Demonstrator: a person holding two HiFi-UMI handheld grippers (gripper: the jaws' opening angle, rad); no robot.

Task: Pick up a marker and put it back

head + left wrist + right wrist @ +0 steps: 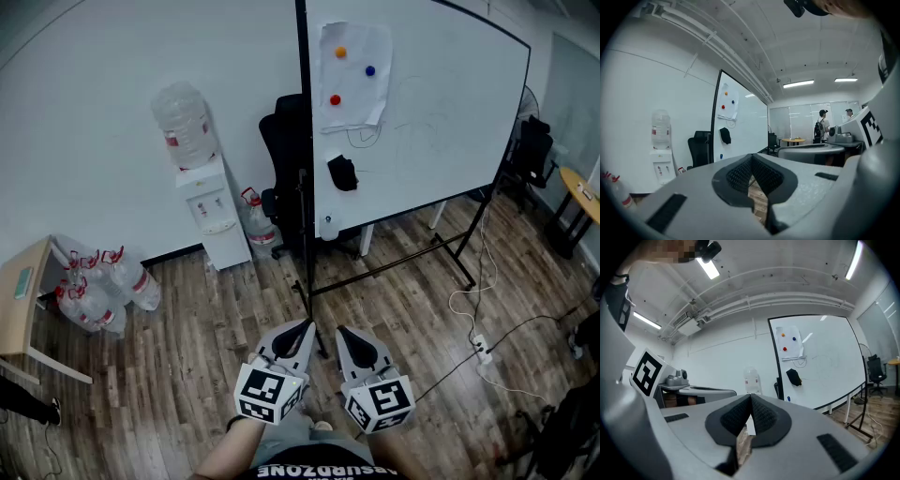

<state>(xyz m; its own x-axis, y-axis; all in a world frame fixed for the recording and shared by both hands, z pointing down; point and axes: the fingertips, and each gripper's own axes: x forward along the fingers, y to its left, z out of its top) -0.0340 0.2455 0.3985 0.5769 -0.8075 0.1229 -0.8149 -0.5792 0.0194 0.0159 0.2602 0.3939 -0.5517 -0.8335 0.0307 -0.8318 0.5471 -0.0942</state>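
1. Far left: the corner of a wooden counter (pixel 19 323). Next to it, spare water bottles (pixel 98 291) lie on the floor, and a water dispenser (pixel 208 211) stands against the wall.
2. A black office chair (pixel 281 155) sits partly behind the board's left edge.
3. Left gripper (pixel 306 325): fingers fully together, nothing between them.
4. Right gripper (pixel 343 332): fingers also pressed shut, empty. Both hang low over the wood-plank floor (pixel 187 366), well apart from the board.
5. The whiteboard (pixel 450 122) stands on a floor frame. It carries a paper sheet (pixel 356 94) with coloured magnets and a black eraser (pixel 342 173). Low near its left edge is a small white-and-blue item (pixel 327 225). I judge this to be the marker, though it is too small to confirm.
6. Handling, as I judge it: light and rigid, with a smooth barrel likely to slip or roll. I would grip across mid-barrel, clear of the cap. If a magnet holds it to the board, it may resist slightly on pull-off.
7. Far right: a power strip (pixel 481 349) and loose cable on the floor are a trip hazard on approach.
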